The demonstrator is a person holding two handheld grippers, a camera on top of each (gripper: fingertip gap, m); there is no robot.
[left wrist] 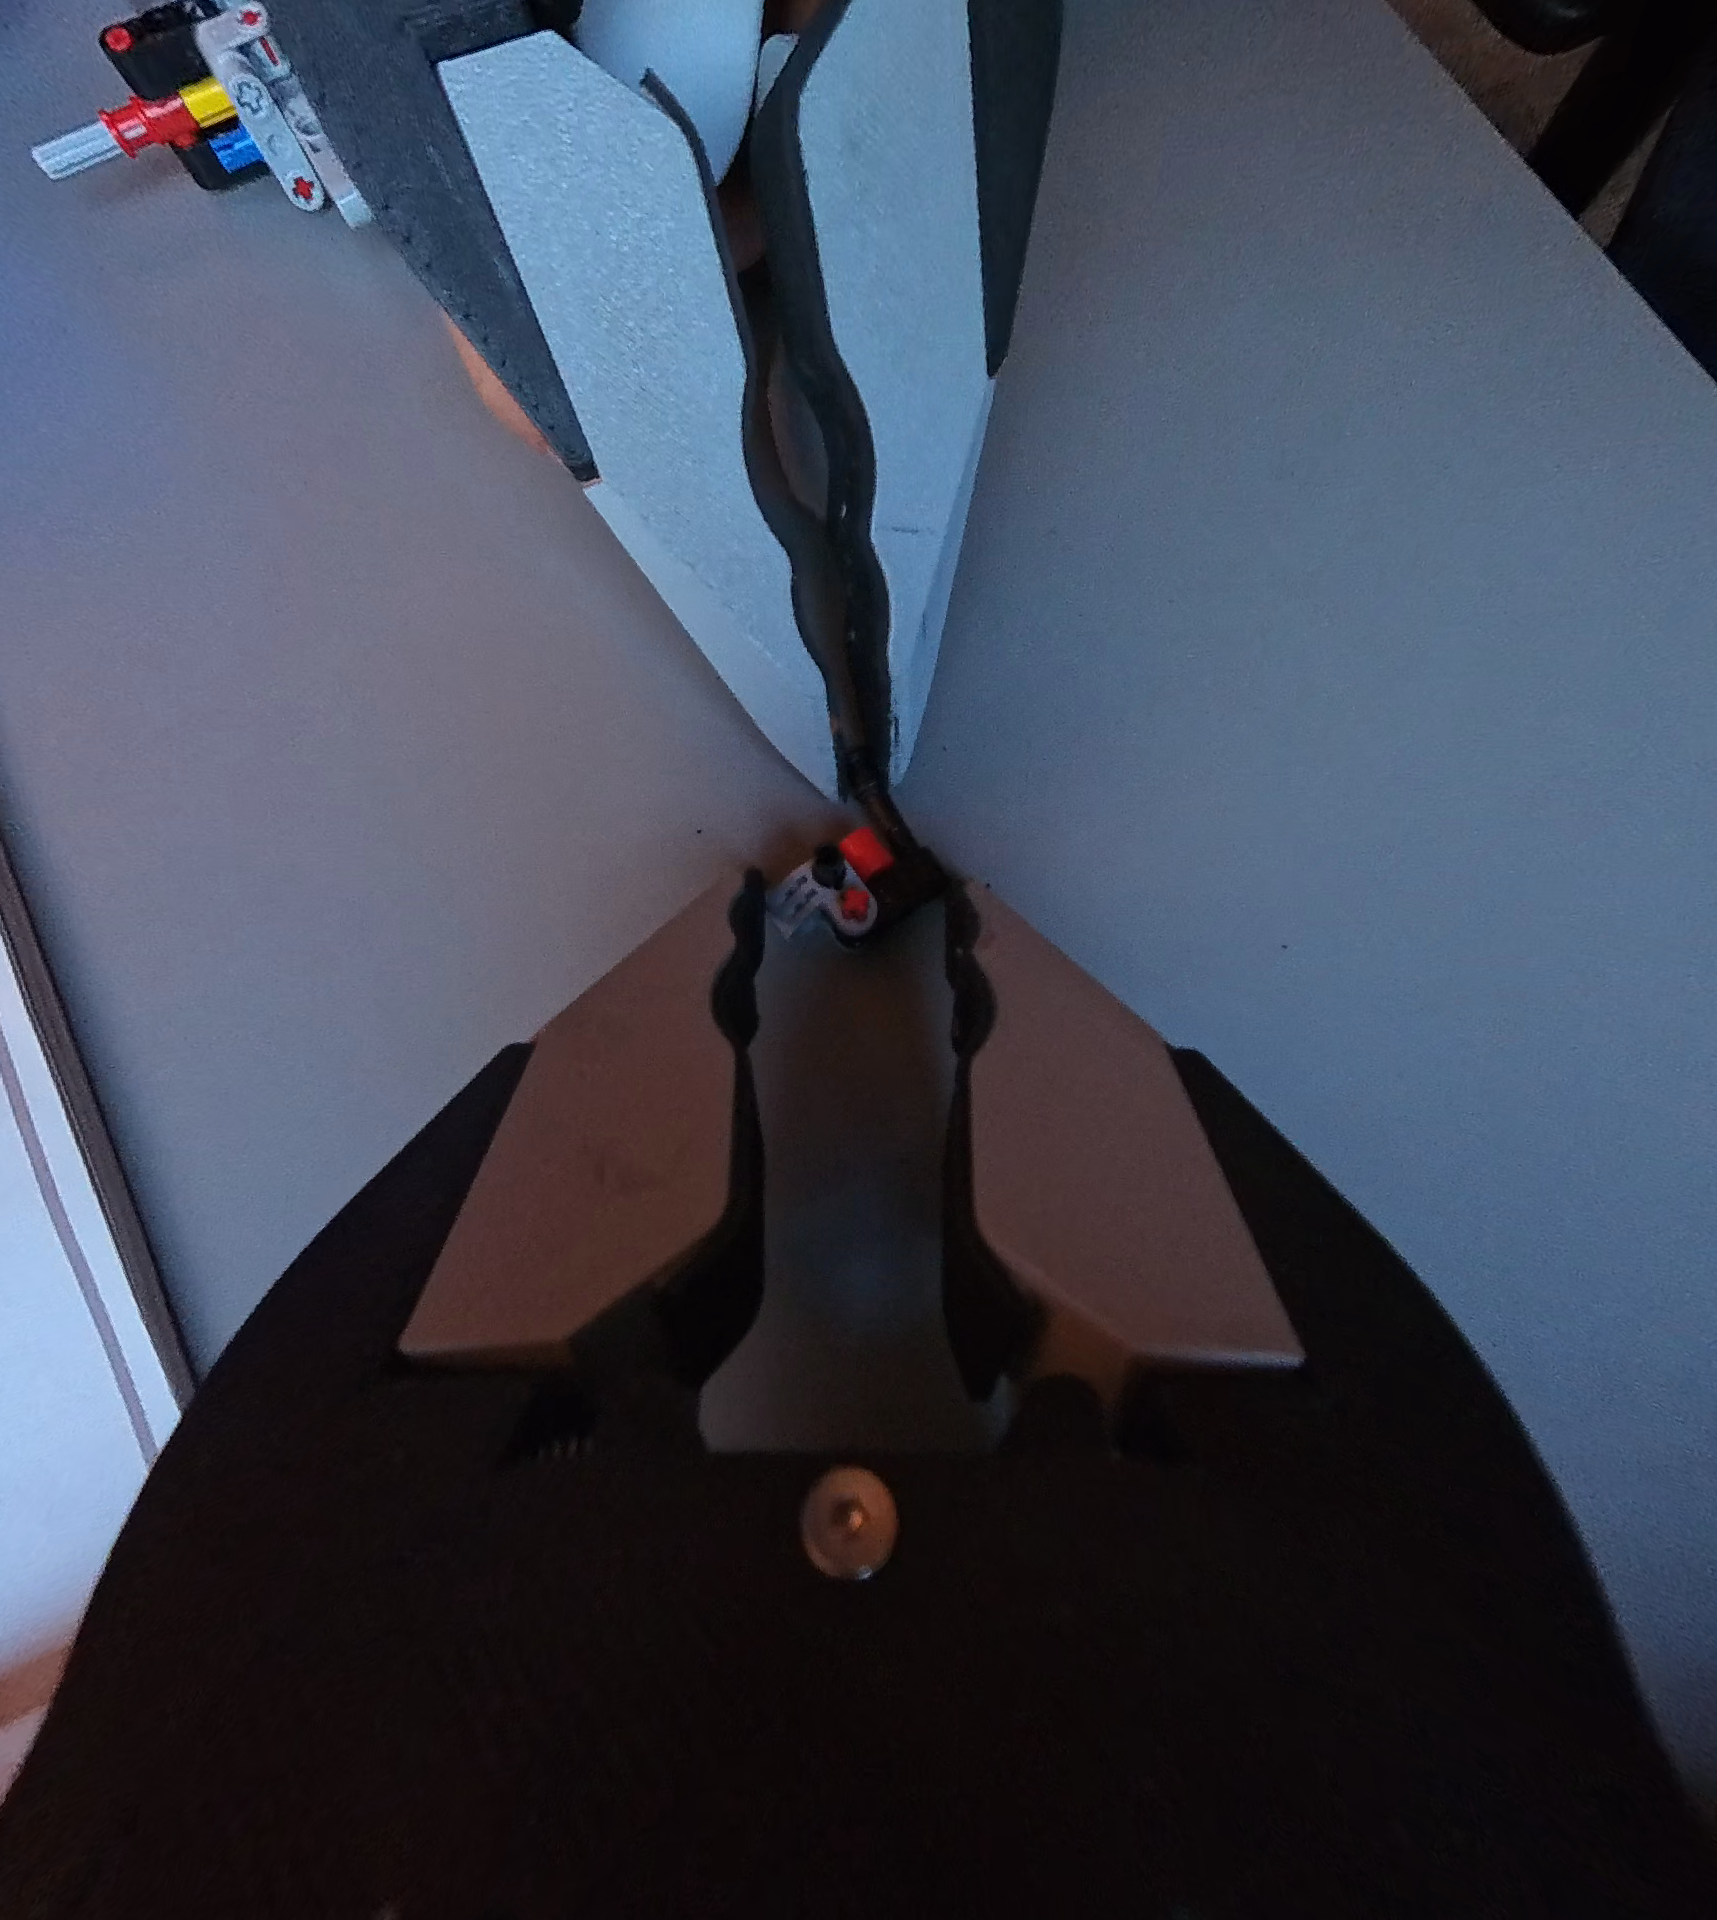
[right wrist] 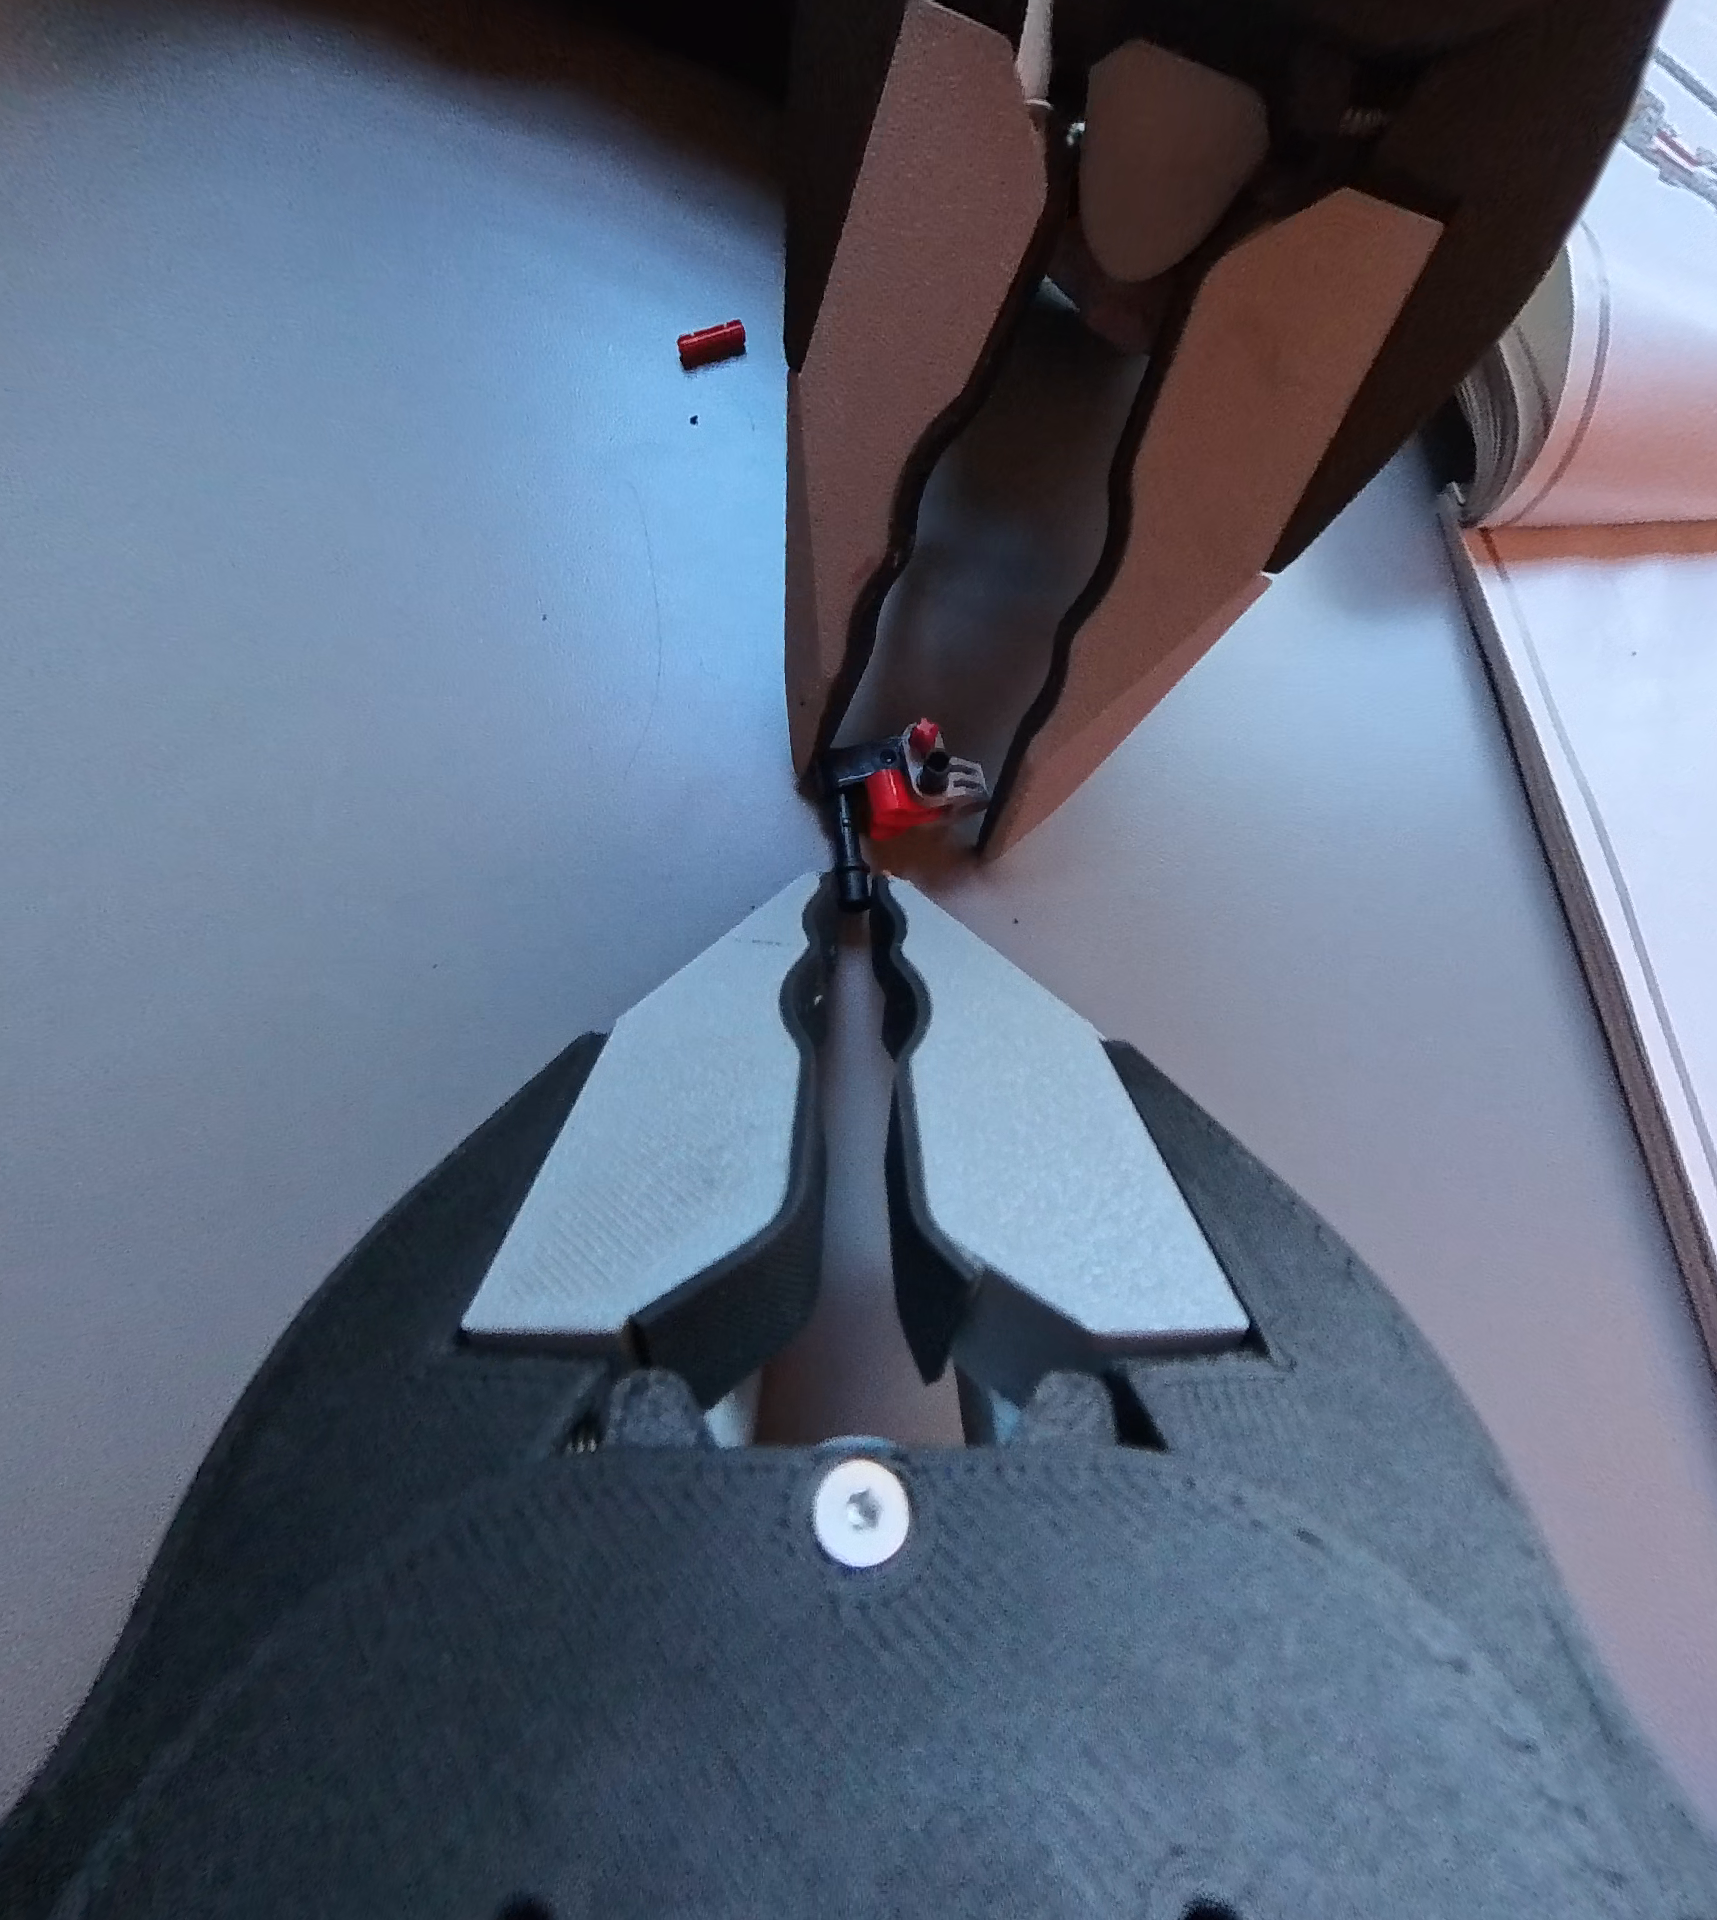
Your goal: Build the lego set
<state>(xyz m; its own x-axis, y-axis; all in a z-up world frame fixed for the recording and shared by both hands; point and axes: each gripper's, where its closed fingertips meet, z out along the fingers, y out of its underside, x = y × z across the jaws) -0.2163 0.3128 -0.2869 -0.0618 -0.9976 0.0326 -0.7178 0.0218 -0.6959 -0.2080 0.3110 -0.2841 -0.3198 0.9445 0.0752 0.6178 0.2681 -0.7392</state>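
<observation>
A small brick assembly [left wrist: 859, 883] of black, red and light grey parts sits between my left gripper's [left wrist: 854, 894] brown fingertips, just above the grey table [left wrist: 1353, 727]. Both pads seem to touch its ends, so the left gripper is shut on it. In the right wrist view the assembly [right wrist: 911, 779] spans from one brown finger [right wrist: 818, 727] to the other. A black pin [right wrist: 849, 847] sticks out of its black part. My right gripper [right wrist: 854, 883], with grey fingers, is shut on the free end of that pin. The right gripper [left wrist: 869, 769] comes in from above in the left wrist view.
A larger brick assembly [left wrist: 210, 114] in black, yellow, blue, red and grey lies at the far left of the table. A loose small red piece [right wrist: 714, 343] lies beside the left gripper. An open instruction booklet [right wrist: 1716, 779] lies along the table's edge. Both grippers' tips are close together, under 4 cm apart. The larger brick assembly [left wrist: 210, 114] is about equally far from each gripper, around 20 cm.
</observation>
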